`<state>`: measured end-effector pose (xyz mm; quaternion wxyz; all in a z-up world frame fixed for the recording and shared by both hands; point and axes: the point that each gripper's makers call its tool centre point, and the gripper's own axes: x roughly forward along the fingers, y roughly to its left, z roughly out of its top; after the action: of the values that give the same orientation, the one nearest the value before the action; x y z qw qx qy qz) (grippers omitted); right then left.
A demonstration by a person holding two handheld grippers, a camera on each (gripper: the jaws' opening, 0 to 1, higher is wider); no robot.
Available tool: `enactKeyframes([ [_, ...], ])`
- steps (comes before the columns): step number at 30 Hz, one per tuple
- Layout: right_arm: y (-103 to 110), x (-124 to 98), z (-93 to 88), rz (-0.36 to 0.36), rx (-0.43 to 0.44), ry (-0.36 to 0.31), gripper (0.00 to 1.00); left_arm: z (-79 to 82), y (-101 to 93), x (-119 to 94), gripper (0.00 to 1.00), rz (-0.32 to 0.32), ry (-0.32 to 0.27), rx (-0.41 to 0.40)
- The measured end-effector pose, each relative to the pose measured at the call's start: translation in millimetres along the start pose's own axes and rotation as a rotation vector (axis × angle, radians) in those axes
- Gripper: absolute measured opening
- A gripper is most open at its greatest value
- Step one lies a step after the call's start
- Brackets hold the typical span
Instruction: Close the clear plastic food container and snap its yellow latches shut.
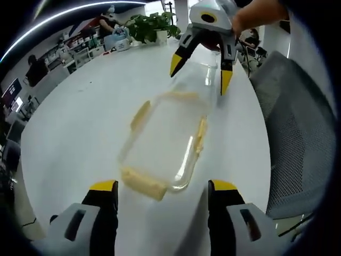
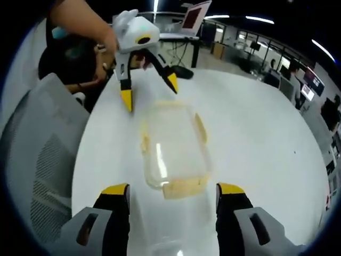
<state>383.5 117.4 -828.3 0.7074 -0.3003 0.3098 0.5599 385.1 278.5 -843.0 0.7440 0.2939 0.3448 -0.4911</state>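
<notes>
Both grippers, left gripper [image 1: 162, 193] and right gripper [image 2: 172, 194], fingers spread and empty, flank the lidded clear container [image 1: 168, 141] on the white worktop [image 1: 80, 122]; its yellow latches [image 1: 143, 184], at six o'clock nearest, likely need pressing next.

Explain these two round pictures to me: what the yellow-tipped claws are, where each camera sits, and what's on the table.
A person holds a two-jaw tool in each hand, with a camera riding on each. The left gripper rises from the bottom of the left gripper view; the right gripper does the same in the right gripper view. Each shows the other facing it across a clear container with yellow latches, lying on a white table. Both grippers are open, holding nothing. A grey mesh chair stands beside the table.
</notes>
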Motion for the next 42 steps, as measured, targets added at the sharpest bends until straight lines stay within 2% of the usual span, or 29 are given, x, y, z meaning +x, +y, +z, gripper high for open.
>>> enactKeyframes([
  [5,0,3,0.4,0.013,0.001,0.002,0.65,-7.5,5.2,3,0.68,-0.003,0.023,-0.001],
  [8,-1,6,-0.7,0.017,-0.013,0.012,0.64,-10.1,7.2,4,0.67,-0.003,0.041,0.026],
  [20,-2,15,-3.1,0.044,-0.031,0.036,0.63,-10.4,18.9,10,0.65,-0.020,0.056,0.060],
  [24,-7,16,-3.0,0.031,-0.031,0.041,0.61,-10.9,22.6,12,0.65,-0.036,0.059,0.068],
  [34,-9,23,-6.4,0.060,-0.049,0.074,0.61,-9.9,24.8,15,0.63,-0.091,0.077,0.106],
  [42,-13,25,-4.3,0.067,-0.029,0.068,0.61,-9.5,28.2,16,0.62,-0.121,0.093,0.144],
])
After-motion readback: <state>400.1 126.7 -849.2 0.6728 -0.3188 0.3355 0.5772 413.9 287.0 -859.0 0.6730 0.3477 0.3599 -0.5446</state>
